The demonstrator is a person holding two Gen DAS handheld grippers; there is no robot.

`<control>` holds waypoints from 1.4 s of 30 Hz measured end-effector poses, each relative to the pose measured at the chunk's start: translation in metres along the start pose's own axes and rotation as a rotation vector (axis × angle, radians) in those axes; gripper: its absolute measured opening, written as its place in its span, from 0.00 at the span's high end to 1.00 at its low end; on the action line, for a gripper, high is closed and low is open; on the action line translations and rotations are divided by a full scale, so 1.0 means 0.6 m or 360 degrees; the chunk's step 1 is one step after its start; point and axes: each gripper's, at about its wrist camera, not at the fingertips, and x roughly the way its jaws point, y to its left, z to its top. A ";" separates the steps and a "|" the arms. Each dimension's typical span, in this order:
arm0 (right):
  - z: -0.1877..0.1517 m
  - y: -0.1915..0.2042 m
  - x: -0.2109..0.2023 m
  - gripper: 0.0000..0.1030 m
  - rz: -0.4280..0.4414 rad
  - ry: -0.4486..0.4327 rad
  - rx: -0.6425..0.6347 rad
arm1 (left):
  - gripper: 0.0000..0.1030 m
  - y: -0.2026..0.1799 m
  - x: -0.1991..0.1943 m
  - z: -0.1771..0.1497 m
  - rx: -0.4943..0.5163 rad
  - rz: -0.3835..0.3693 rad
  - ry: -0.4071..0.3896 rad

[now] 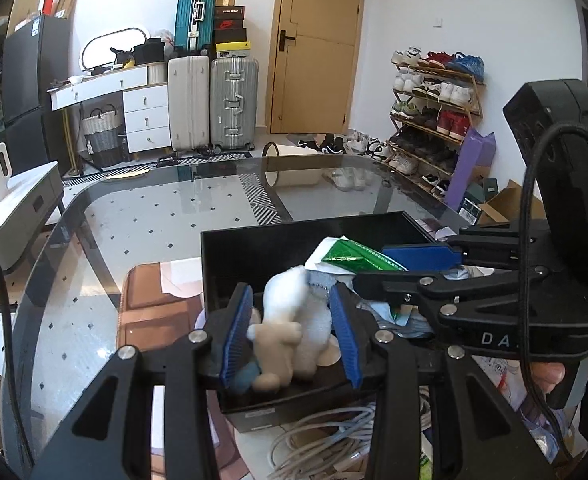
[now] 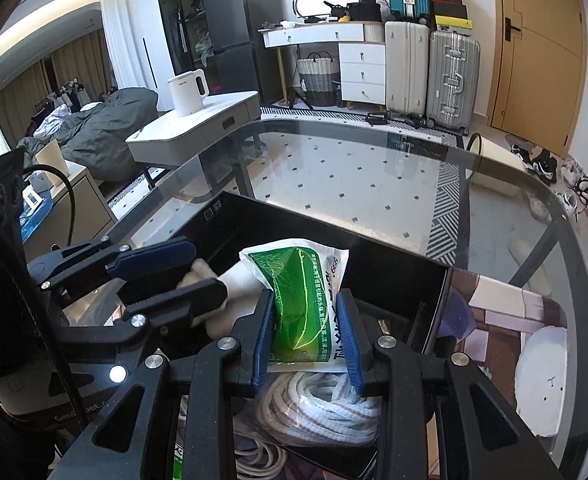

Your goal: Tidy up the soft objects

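The left gripper (image 1: pixel 291 330), at the lower centre of its own view, has its jaws partly closed on a plush toy (image 1: pixel 289 328), white and beige, the blue pads pressing its sides. The toy sits at the near edge of a black box (image 1: pixel 253 248) in mid-frame.

The right gripper (image 2: pixel 308 336), low in its own view, has its jaws clamped on a green and white packet (image 2: pixel 300 300), which stands upright between the pads over the box's near side. In the left wrist view that gripper reaches in from the right edge.

Below the packet lies a coil of white cord (image 2: pixel 318 412). The box rests on a glass surface (image 2: pixel 354 184) that fills the middle of both views.
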 end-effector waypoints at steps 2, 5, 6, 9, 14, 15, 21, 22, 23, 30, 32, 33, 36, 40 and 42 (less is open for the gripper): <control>-0.002 -0.002 0.005 0.70 -0.0004 0.0007 0.0010 | 0.62 0.001 0.000 0.000 -0.0008 -0.0008 -0.0001; -0.005 -0.003 0.009 0.70 -0.0017 0.0003 -0.0001 | 0.62 0.001 -0.001 0.000 0.0006 0.0002 0.0000; -0.005 0.000 0.011 0.70 -0.0032 0.0006 -0.0016 | 0.62 0.001 -0.001 0.000 0.0013 0.0005 -0.0001; -0.005 0.006 0.012 0.70 -0.0044 0.0007 -0.0028 | 0.62 0.000 -0.002 0.000 0.0015 0.0003 -0.0002; -0.002 0.008 0.013 0.70 -0.0044 0.0009 -0.0007 | 0.61 -0.004 -0.003 -0.001 0.0030 0.0009 -0.0002; -0.002 0.009 0.012 0.69 -0.0044 0.0002 -0.0012 | 0.61 -0.005 -0.002 0.000 0.0031 0.0009 0.0004; -0.012 0.002 -0.057 0.46 -0.0080 -0.0182 0.0010 | 0.39 -0.012 -0.022 0.001 0.0009 -0.0026 0.0002; -0.013 -0.003 -0.071 0.44 -0.0096 -0.0207 0.0029 | 0.39 -0.011 -0.028 0.000 0.0003 -0.0025 -0.0012; -0.015 -0.007 -0.083 0.38 -0.0105 -0.0219 0.0048 | 0.39 -0.012 -0.034 -0.001 -0.0005 -0.0030 -0.0017; -0.060 -0.037 -0.154 0.03 -0.0106 -0.0274 0.0192 | 0.14 -0.007 -0.077 -0.020 -0.0076 0.0002 -0.0062; -0.078 -0.041 -0.164 0.01 -0.0114 -0.0268 0.0201 | 0.11 -0.006 -0.091 -0.026 -0.0095 0.0007 -0.0097; -0.088 -0.040 -0.167 0.01 -0.0114 -0.0260 0.0198 | 0.11 -0.005 -0.099 -0.030 -0.0106 -0.0003 -0.0103; -0.116 -0.037 -0.177 0.01 -0.0128 -0.0260 0.0189 | 0.08 -0.004 -0.113 -0.040 -0.0120 -0.0017 -0.0119; -0.147 -0.037 -0.183 0.01 -0.0117 -0.0248 0.0205 | 0.07 -0.005 -0.119 -0.050 -0.0135 0.0008 -0.0091; -0.160 -0.037 -0.180 0.01 -0.0122 -0.0234 0.0201 | 0.07 -0.005 -0.124 -0.060 -0.0150 0.0021 -0.0076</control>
